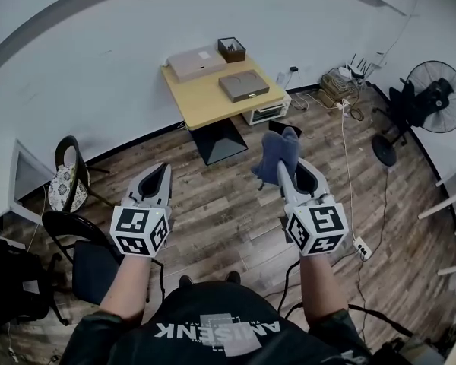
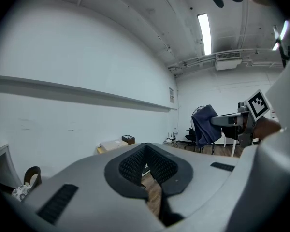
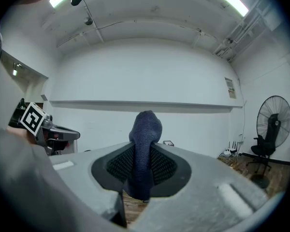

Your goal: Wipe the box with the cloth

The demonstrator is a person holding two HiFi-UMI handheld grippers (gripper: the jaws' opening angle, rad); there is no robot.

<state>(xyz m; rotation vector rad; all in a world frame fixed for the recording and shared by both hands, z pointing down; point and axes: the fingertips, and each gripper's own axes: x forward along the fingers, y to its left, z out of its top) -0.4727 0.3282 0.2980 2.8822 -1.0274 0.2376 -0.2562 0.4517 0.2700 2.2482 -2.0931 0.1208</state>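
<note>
A dark blue cloth (image 1: 279, 155) hangs from my right gripper (image 1: 287, 172), whose jaws are shut on it; in the right gripper view the cloth (image 3: 144, 149) stands up between the pads. My left gripper (image 1: 158, 179) is shut with nothing in it, its pads (image 2: 135, 166) pressed together. Both grippers are held up in the air, well short of the yellow table (image 1: 205, 101). On that table lie a flat brown box (image 1: 243, 86), a pale flat box (image 1: 196, 62) and a small dark open box (image 1: 232, 49).
A black chair (image 1: 87, 257) and a chair with a patterned cushion (image 1: 67, 181) stand at the left. A floor fan (image 1: 429, 101) is at the right, with cables and a power strip (image 1: 362, 248) on the wooden floor. A white appliance (image 1: 267, 111) sits under the table.
</note>
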